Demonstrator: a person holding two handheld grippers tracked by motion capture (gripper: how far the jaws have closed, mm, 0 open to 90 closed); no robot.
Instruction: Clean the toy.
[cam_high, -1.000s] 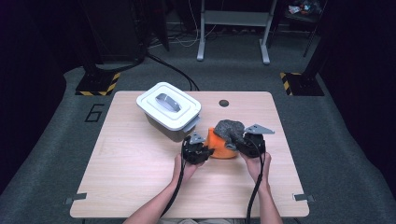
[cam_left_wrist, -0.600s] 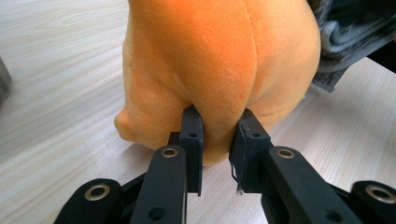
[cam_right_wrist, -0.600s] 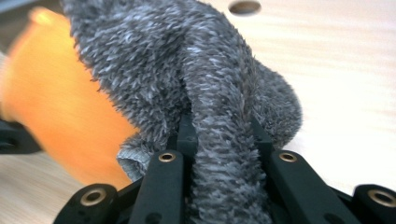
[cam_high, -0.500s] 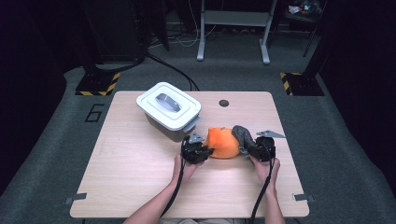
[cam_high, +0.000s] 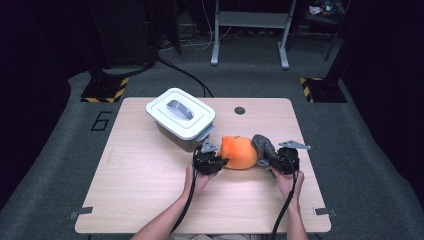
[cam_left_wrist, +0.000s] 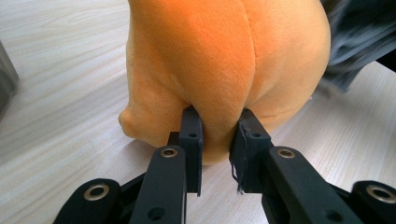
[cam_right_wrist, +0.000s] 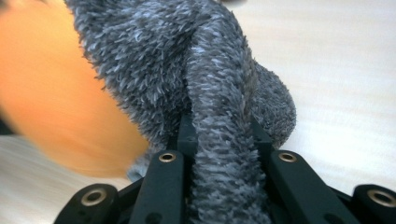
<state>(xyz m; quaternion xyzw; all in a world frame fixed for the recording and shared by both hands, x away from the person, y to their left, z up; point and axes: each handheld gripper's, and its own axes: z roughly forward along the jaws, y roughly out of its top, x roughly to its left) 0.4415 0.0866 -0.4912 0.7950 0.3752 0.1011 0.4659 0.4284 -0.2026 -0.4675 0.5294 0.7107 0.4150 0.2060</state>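
On the table (cam_high: 150, 200), plump orange plush (cam_high: 239, 152) pinched in left gripper (cam_high: 214, 161); shaggy grey cloth (cam_high: 263, 146) clamped in right gripper (cam_high: 278, 161)

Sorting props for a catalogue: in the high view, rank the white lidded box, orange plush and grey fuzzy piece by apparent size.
1. white lidded box, though it sits farther from the camera
2. orange plush
3. grey fuzzy piece

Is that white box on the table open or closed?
Closed: the white box has its lid seated flat on top, handle up.
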